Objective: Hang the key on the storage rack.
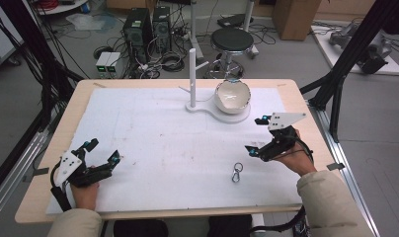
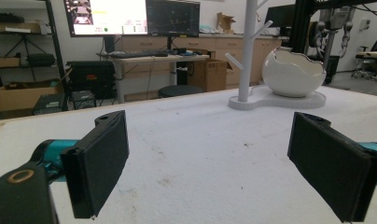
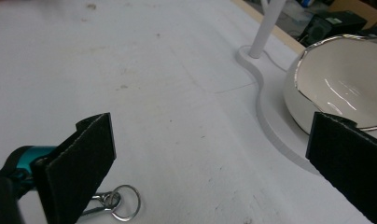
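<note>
A small metal key ring with a clasp (image 1: 236, 172) lies on the white mat, right of centre near the front. It also lies low in the right gripper view as the key ring (image 3: 121, 201), partly behind the left-hand jaw. My right gripper (image 1: 256, 135) hovers just right of and beyond it, open and holding nothing; its jaws stand wide apart around the right gripper's (image 3: 214, 158) gap. My left gripper (image 1: 101, 151) rests at the front left of the mat, open and holding nothing, also seen as the left gripper (image 2: 224, 163). A white eggshell-shaped bowl (image 1: 232, 96) sits on a white base beside a pegged post (image 1: 192, 74).
The white mat (image 1: 158, 138) covers most of the wooden table (image 1: 39, 197). The bowl (image 3: 345, 84) and post (image 3: 269, 25) stand at the far middle, also seen as bowl (image 2: 293, 72) and post (image 2: 248, 46). A stool (image 1: 232, 42) and computers stand beyond the table.
</note>
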`<action>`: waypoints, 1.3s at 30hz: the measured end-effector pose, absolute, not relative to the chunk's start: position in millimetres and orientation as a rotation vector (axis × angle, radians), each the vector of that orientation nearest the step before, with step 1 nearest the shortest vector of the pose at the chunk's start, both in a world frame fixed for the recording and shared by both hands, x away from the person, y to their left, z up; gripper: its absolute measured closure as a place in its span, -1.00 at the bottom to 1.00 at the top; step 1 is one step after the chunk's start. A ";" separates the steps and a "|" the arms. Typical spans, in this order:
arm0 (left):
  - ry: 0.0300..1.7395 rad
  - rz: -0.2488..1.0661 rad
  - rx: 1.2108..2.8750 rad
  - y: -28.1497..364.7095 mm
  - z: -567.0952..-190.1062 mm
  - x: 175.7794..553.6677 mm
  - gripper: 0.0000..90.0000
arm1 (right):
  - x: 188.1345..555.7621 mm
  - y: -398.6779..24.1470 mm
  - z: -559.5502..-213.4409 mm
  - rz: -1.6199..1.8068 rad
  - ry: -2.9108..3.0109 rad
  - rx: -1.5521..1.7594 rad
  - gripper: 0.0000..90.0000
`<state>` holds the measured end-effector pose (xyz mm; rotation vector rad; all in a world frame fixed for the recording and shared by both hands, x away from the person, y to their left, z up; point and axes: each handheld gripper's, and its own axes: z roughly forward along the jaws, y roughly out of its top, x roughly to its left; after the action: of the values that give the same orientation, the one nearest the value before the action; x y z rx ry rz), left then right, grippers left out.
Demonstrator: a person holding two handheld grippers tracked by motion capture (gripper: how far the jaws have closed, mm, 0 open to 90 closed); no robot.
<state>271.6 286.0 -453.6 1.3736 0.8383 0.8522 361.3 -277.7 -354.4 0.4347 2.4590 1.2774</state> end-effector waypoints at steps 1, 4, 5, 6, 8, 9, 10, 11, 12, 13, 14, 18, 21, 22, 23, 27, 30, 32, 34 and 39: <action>0.839 0.851 1.370 285.8 -453.6 271.7 -0.71 | 361.3 -277.7 -354.4 1.277 2.459 0.435 -0.99; 0.841 0.849 1.368 285.7 -453.7 271.7 -0.71 | 366.6 -268.3 -358.2 1.223 2.536 0.413 -0.99; 0.841 0.848 1.367 285.7 -453.8 271.7 -0.71 | 368.3 -266.3 -359.8 1.210 2.560 0.408 -0.99; 0.840 0.849 1.367 285.8 -453.7 271.7 -0.71 | 368.3 -266.3 -359.8 1.210 2.560 0.408 -0.99; 0.840 0.849 1.367 285.8 -453.7 271.7 -0.71 | 371.0 -261.6 -363.2 1.159 2.624 0.380 -0.99; 0.840 0.849 1.368 285.8 -453.8 271.6 -0.71 | 373.1 -257.8 -367.5 1.141 2.670 0.364 -0.99; 0.840 0.850 1.367 285.7 -453.7 271.6 -0.71 | 373.1 -257.8 -367.5 1.141 2.670 0.364 -0.99; 0.840 0.850 1.368 285.8 -453.7 271.6 -0.71 | 374.2 -256.3 -369.7 1.128 2.694 0.356 -0.99; 0.840 0.850 1.368 285.8 -453.8 271.6 -0.71 | 375.5 -254.9 -371.9 1.112 2.715 0.348 -0.99; 0.840 0.850 1.368 285.8 -453.7 271.6 -0.71 | 376.6 -253.5 -374.3 1.098 2.739 0.350 -0.99; 0.840 0.851 1.367 285.7 -453.8 271.6 -0.71 | 377.6 -252.0 -376.6 1.089 2.761 0.351 -0.99; 0.838 0.852 1.372 286.0 -453.7 271.5 -0.71 | 380.7 -245.9 -385.1 1.017 2.839 0.325 -0.99; 0.837 0.853 1.375 286.1 -453.7 271.5 -0.71 | 380.6 -243.5 -388.2 0.991 2.872 0.309 -0.99; 0.837 0.853 1.376 286.1 -453.6 271.5 -0.71 | 380.6 -242.3 -389.7 0.976 2.888 0.305 -0.99; 0.838 0.853 1.376 286.2 -453.6 271.4 -0.71 | 380.4 -241.2 -391.2 0.967 2.907 0.302 -0.99; 0.837 0.853 1.374 286.1 -453.7 271.6 -0.71 | 379.8 -235.8 -398.1 0.920 2.983 0.260 -0.99; 0.837 0.854 1.375 286.1 -453.7 271.5 -0.71 | 379.9 -233.7 -401.0 0.900 3.003 0.249 -0.98; 0.837 0.854 1.375 286.1 -453.7 271.4 -0.71 | 379.9 -232.1 -403.1 0.876 3.026 0.242 -0.96; 0.837 0.853 1.373 286.0 -453.7 271.5 -0.71 | 379.9 -231.2 -405.1 0.856 3.046 0.240 -0.95; 0.837 0.854 1.372 286.0 -453.7 271.5 -0.71 | 380.4 -228.9 -409.4 0.828 3.101 0.225 -0.88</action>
<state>271.5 286.0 -453.7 1.3723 0.8366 0.8535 380.4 -228.9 -409.4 0.2249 3.1008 0.8275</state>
